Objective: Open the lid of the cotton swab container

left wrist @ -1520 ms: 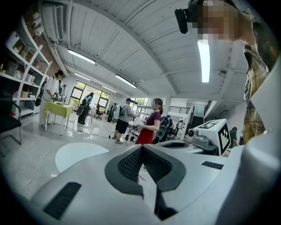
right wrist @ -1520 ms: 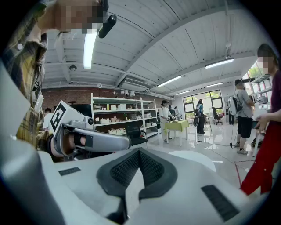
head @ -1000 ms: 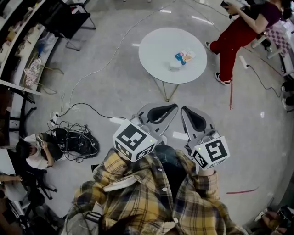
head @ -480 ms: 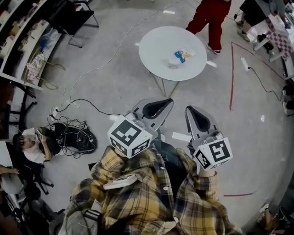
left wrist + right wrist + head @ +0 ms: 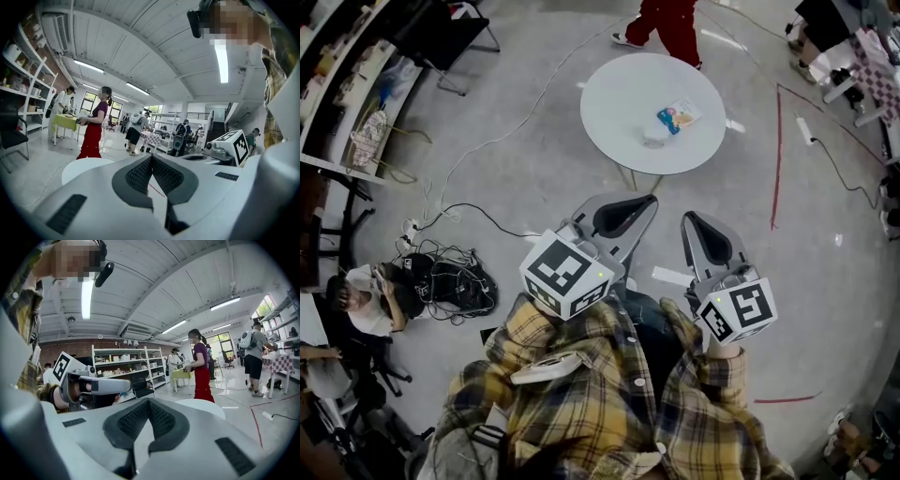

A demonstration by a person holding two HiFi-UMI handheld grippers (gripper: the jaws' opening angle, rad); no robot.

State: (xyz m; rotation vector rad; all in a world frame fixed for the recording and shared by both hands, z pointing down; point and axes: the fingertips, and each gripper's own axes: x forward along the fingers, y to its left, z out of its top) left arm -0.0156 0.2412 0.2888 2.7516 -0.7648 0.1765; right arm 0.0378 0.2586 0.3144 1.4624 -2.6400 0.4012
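A round white table [image 5: 619, 103] stands some way ahead on the grey floor. On it sit a small pale container [image 5: 655, 137] and, right beside it, a colourful packet [image 5: 678, 116]. Both grippers are held close to my chest, well short of the table. My left gripper [image 5: 649, 201] is shut with nothing in it, its dark pads meeting at the tip [image 5: 151, 157]. My right gripper [image 5: 687, 218] is likewise shut and empty [image 5: 148, 401]. The table's edge [image 5: 84, 166] shows beyond the left jaws, and its edge [image 5: 206, 408] also shows beyond the right jaws.
A person in red trousers [image 5: 670, 23] walks just behind the table. Another person [image 5: 361, 300] sits on the floor at the left beside a bundle of cables [image 5: 455, 286]. Shelving [image 5: 356, 84] and a black chair [image 5: 441, 37] line the left side. Red tape [image 5: 776, 159] marks the floor to the right.
The person in red trousers has walked from the upper right to behind the table. Both grippers stay shut and have hardly moved.
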